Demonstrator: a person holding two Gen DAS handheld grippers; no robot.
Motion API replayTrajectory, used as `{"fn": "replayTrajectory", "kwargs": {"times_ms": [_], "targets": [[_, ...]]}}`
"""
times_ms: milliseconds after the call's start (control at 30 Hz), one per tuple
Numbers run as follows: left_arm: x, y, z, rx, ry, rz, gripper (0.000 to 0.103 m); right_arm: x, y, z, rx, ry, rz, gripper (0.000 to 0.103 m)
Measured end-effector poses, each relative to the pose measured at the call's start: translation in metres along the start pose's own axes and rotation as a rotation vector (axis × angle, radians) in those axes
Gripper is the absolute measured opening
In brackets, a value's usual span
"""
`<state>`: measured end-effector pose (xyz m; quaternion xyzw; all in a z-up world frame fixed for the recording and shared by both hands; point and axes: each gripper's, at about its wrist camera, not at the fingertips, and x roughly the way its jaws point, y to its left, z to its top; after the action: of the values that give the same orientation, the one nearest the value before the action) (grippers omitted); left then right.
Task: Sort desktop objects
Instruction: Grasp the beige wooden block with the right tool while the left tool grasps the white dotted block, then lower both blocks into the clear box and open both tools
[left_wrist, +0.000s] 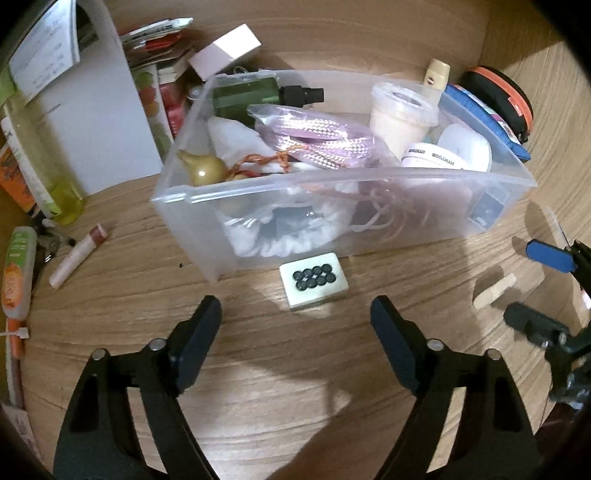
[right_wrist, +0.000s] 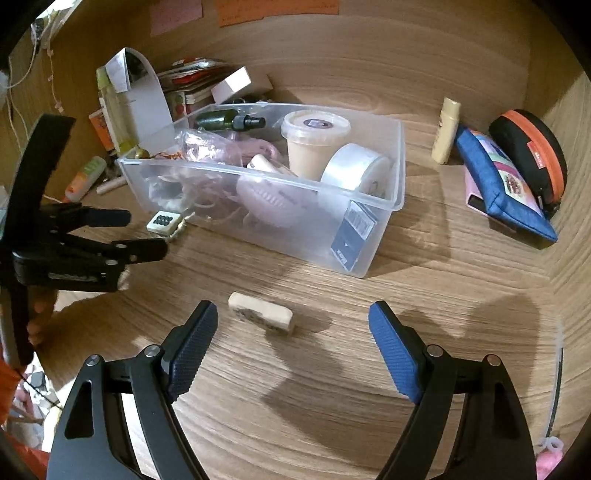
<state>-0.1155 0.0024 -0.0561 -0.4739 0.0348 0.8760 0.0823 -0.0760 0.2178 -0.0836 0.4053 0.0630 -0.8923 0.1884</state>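
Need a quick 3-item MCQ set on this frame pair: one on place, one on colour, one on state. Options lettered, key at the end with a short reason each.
1. Where does the mahjong tile with the dark dots lie?
A. inside the clear bin
B. on the desk just in front of the clear bin
C. on top of the blue pouch

2. What colour is the trim on the round black case at the far right?
A. orange
B. green
C. white

3. How stands the right gripper?
A. shut on a tile
B. shut on nothing
C. open, with the second tile on the desk between and ahead of its fingers

Key: 1 B, the left wrist view shows the tile on the wood by the bin's front wall. 2 A, an orange band runs round the case. 3 C, the jaws stand wide apart and touch nothing.
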Motion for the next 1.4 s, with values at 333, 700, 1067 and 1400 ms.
{"fn": "replayTrajectory", "kwargs": {"times_ms": [333, 700, 1067, 1400], "targets": [[0.010, -0.005, 0.005, 0.005, 0.003, 0.002, 0.071, 0.014, 0.014, -0.005, -0.057, 0.049, 0.037, 0.068], [0.011, 0.000, 0.008, -0.012, -0.030, 0.010, 0.052, 0.018, 0.012, -0.001, -0.020, 0.051, 0.085, 0.037], [-0.001, 0.006, 0.000, -0.018, -0.055, -0.027, 0.034, -0.001, 0.007, 0.006, -0.003, -0.033, 0.100, 0.037], [-0.034, 0.000, -0.003, -0.023, -0.140, -0.013, 0.034, -0.018, -0.002, 0.019, 0.013, -0.103, 0.080, 0.037]]}}
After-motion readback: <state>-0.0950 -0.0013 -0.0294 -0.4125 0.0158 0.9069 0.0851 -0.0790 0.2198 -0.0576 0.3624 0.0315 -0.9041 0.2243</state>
